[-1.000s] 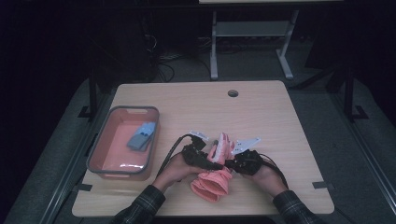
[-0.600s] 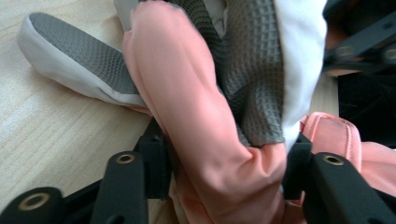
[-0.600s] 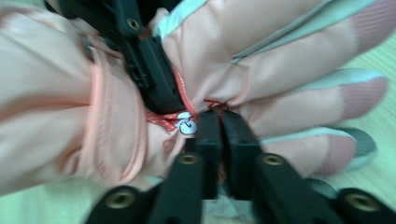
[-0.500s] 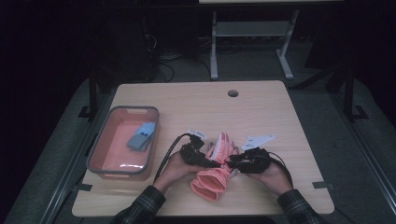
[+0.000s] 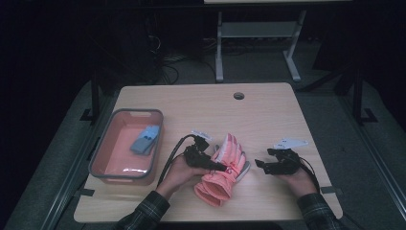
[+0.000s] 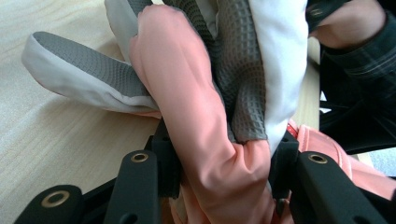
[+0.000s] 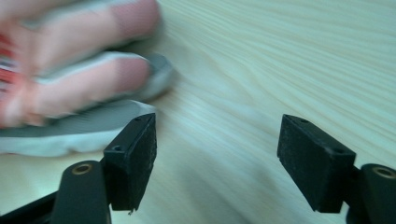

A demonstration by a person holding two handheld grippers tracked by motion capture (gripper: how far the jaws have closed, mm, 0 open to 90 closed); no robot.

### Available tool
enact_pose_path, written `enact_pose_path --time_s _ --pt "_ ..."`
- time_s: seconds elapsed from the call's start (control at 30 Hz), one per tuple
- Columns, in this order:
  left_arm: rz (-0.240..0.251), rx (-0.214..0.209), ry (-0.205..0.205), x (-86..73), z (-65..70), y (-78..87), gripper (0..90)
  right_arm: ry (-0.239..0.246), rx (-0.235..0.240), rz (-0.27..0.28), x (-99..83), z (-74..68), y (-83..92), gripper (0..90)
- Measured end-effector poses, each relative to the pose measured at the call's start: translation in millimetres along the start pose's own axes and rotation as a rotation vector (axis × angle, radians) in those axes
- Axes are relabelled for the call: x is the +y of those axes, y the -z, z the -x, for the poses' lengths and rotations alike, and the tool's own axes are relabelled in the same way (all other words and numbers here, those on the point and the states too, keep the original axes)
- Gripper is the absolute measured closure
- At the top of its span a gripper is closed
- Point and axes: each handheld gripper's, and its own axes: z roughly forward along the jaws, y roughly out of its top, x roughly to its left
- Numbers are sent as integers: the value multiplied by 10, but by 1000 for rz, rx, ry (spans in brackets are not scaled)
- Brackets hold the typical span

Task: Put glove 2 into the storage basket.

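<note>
Left tool [image 5: 221,167]: jaws clamped on the salmon-pink glove [image 5: 223,170], and they have just been closing in on it. In the left gripper view the pink fabric [image 6: 205,140] bunches up between the two black pads, pressed from both sides, with the grey waffle-textured palm and white edging rising above the grip. One grey-and-white glove finger sticks out to the left, lying on the wood.

Right tool [image 5: 258,165]: jaws wide, nothing between them; they have just been opening. In the right gripper view bare wood grain shows between the pads [image 7: 135,158], and the glove's fingertips [image 7: 93,79] sit blurred up and to the left of the left pad, apart from it.

High view: glove lies on the surface [image 5: 268,120] near the front edge, cuff toward the person, fingers pointing away. Left tool reaches into its mid-section from the left side. Right tool sits to the right of the glove, clear of it, with a strip of bare wood between them, jaws aimed back toward the glove.

Further out: pink tray with a grey rim [image 5: 100,158] at the left edge of the surface, well apart from the glove, holding a light-blue item [image 5: 145,139]. Round hole [image 5: 238,95] in the surface near the far edge.
</note>
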Motion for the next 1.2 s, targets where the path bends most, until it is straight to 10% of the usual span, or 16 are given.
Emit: enact_pose_path --time_s 0.67,1.2 --pt "20 71 -64 107 186 364 569 10 -54 -42 -73 -52 -175 137" --pt "70 133 -40 201 193 1000 565 14 -52 -43 -72 -50 -176 133"
